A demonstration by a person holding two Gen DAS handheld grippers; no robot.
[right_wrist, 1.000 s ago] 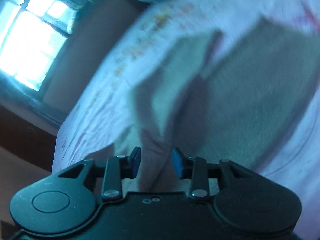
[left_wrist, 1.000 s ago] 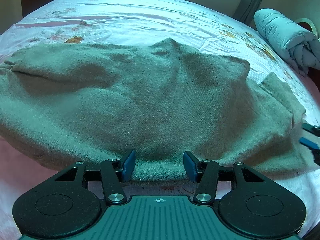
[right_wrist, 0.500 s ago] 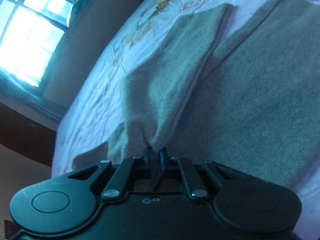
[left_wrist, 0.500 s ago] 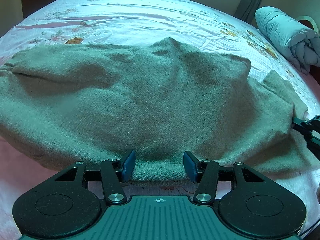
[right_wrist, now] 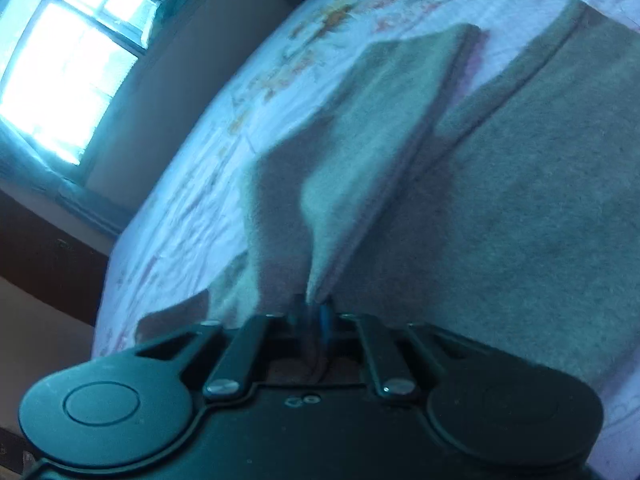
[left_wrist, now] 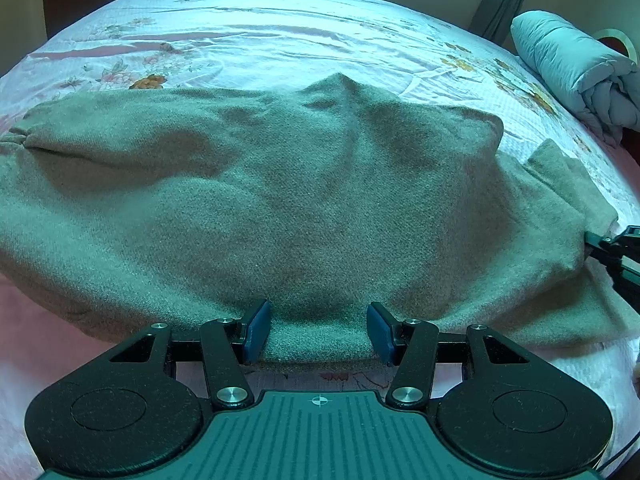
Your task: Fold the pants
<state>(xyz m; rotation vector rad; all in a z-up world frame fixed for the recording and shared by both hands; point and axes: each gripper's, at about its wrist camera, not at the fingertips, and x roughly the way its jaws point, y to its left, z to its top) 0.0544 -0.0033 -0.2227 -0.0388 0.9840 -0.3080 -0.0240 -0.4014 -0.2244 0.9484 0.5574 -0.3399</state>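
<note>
Left jaws: the left gripper (left_wrist: 318,330) stands released, its blue pads apart on either side of the near hem of the pants (left_wrist: 280,200), not pinching.
Left pose: tilted down over the near edge of the bed (left_wrist: 280,28).
Pants: spread flat across the floral sheet; a rolled quilt (left_wrist: 576,68) lies far right.
Right jaws: the right gripper (right_wrist: 314,314) is clenched on a lifted corner of the pants (right_wrist: 520,220).
Right pose: angled down, rolled sideways; a window (right_wrist: 68,60) is behind.
Writing: none readable.
</note>
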